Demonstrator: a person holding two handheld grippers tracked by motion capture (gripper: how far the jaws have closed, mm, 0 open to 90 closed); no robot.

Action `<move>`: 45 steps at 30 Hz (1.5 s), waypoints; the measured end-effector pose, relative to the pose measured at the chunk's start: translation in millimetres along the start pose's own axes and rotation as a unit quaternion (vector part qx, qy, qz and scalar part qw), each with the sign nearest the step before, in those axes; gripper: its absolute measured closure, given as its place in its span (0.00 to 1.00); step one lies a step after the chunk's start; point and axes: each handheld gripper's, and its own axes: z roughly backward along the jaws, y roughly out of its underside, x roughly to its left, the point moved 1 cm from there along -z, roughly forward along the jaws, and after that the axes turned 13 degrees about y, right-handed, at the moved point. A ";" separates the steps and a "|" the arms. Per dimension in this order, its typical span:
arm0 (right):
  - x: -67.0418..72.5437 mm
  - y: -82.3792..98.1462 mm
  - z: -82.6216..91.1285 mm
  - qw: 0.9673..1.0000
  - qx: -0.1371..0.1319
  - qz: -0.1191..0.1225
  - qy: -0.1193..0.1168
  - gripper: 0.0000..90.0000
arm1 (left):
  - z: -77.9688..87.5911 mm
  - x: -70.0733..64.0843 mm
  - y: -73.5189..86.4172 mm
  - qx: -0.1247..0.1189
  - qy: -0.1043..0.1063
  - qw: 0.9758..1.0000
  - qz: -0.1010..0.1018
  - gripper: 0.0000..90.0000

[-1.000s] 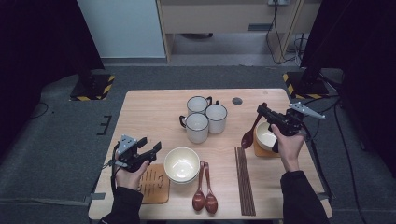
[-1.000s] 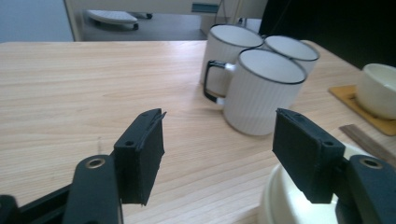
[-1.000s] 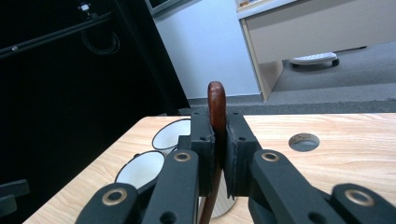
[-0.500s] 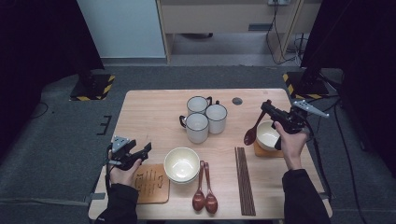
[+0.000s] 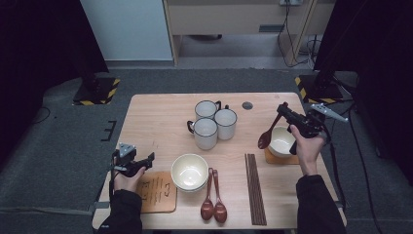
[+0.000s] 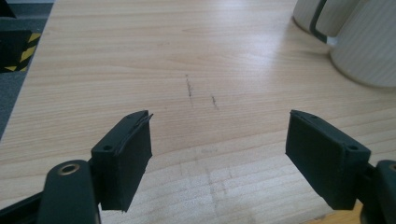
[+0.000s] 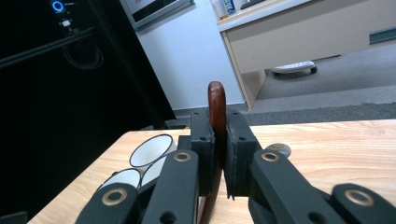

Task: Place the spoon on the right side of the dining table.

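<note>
Left gripper (image 5: 146, 161) drawn back to the table's left edge, its jaws just opened wide with nothing between them

The dark red wooden spoon (image 5: 267, 136) is kept clamped in the right gripper (image 5: 282, 111), its bowl hung beside the small white bowl (image 5: 281, 141) on the orange coaster (image 5: 272, 158); three white mugs (image 5: 214, 122) stand well apart

Three mugs (image 5: 215, 122), two bowls (image 5: 189, 171), three spoons (image 5: 213, 205), two coasters (image 5: 157, 191), one bundle of chopsticks (image 5: 255, 187).
</note>
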 end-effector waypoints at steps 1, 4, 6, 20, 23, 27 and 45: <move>-1.2 0.0 -0.3 1.000 0.000 0.000 0.002 0.93 | -1.9 1.2 1.3 0.005 0.000 1.000 0.000 0.24; -4.1 -0.5 -0.5 1.000 -0.001 -0.004 0.004 0.93 | -6.3 5.1 5.0 0.015 -0.006 1.000 -0.001 0.24; -5.6 -1.2 -0.1 1.000 -0.002 -0.005 0.006 0.93 | -8.3 7.6 7.3 0.020 -0.008 1.000 0.000 0.24; -16.1 -5.3 0.9 1.000 -0.011 -0.011 0.021 0.93 | -17.0 15.9 14.5 0.042 -0.021 0.999 -0.002 0.23; -18.3 -6.7 1.2 1.000 -0.014 -0.014 0.023 0.93 | -18.1 15.8 15.0 0.047 -0.022 0.999 -0.006 0.23; -22.7 -8.3 1.9 0.999 -0.016 -0.021 0.027 0.93 | -19.6 15.7 15.5 0.051 -0.022 0.998 -0.009 0.23; -40.6 -12.5 1.2 0.998 -0.020 -0.031 0.050 0.93 | -25.2 16.6 18.2 0.069 -0.021 0.997 -0.015 0.22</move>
